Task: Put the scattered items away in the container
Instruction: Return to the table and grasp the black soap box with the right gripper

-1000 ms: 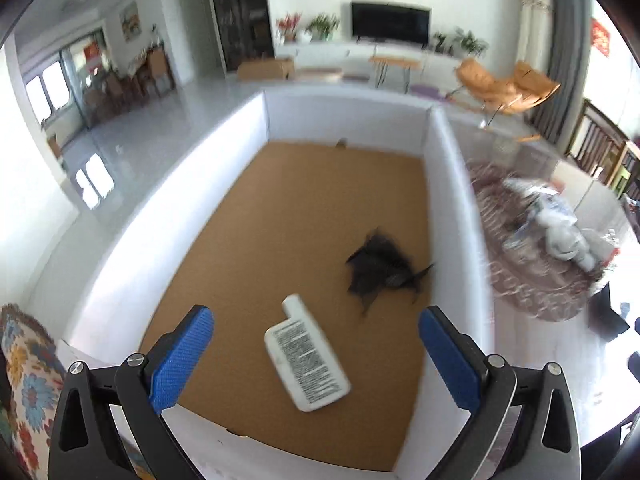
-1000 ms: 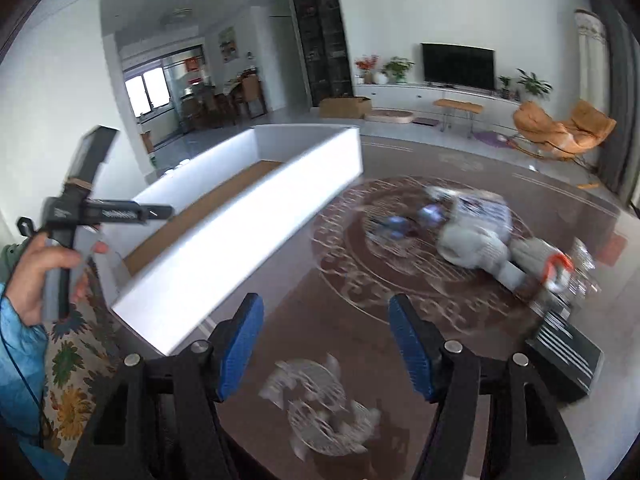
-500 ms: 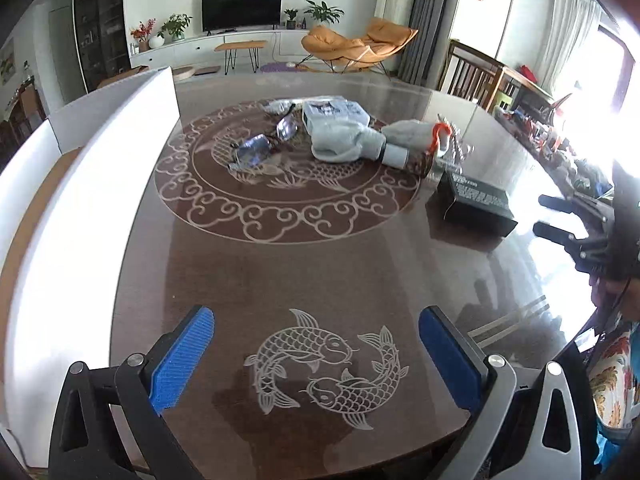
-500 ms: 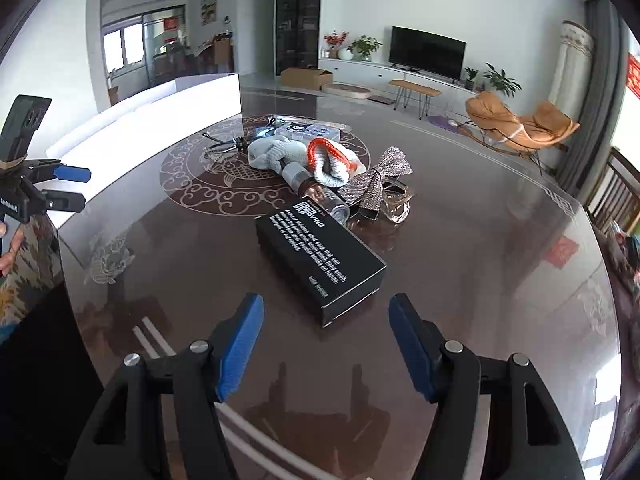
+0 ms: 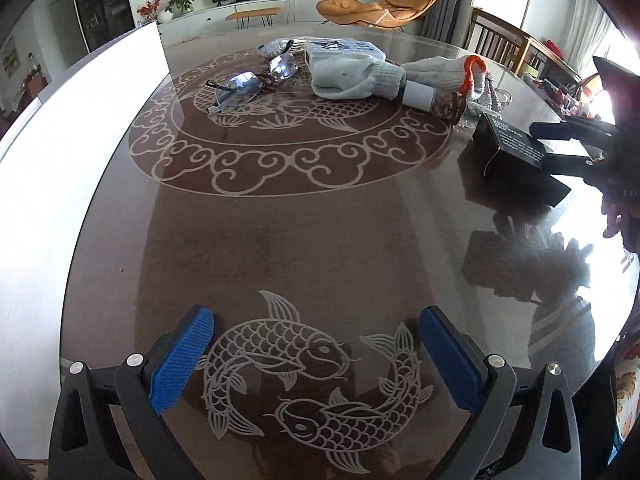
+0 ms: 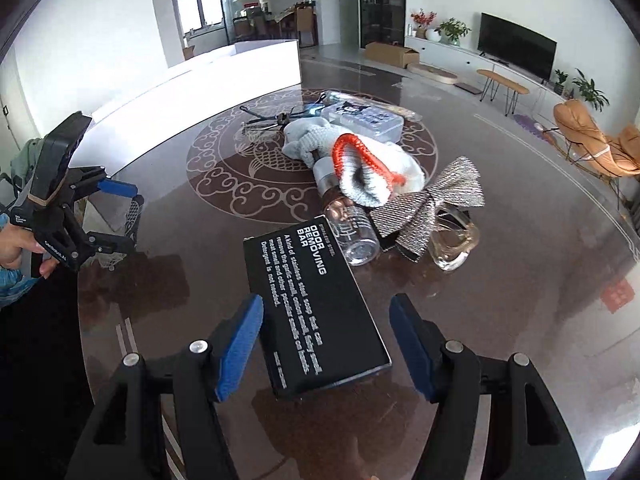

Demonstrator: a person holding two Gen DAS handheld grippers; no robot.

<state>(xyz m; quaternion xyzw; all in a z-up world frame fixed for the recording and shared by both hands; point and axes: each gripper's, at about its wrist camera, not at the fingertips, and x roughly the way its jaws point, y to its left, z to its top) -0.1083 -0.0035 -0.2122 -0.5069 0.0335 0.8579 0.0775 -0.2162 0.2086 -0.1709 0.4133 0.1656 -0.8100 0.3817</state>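
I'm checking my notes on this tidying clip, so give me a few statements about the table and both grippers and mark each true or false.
1. The right gripper is open, its fingers either side of the black box. True.
2. The left gripper is shut on the glasses. False: it is open and empty, above the fish pattern, far from them.
3. The black box is already in the white container. False: it lies on the table.
4. A sparkly silver bow lies beside a clear bottle. True.
5. An orange-cuffed glove lies on the table. True.
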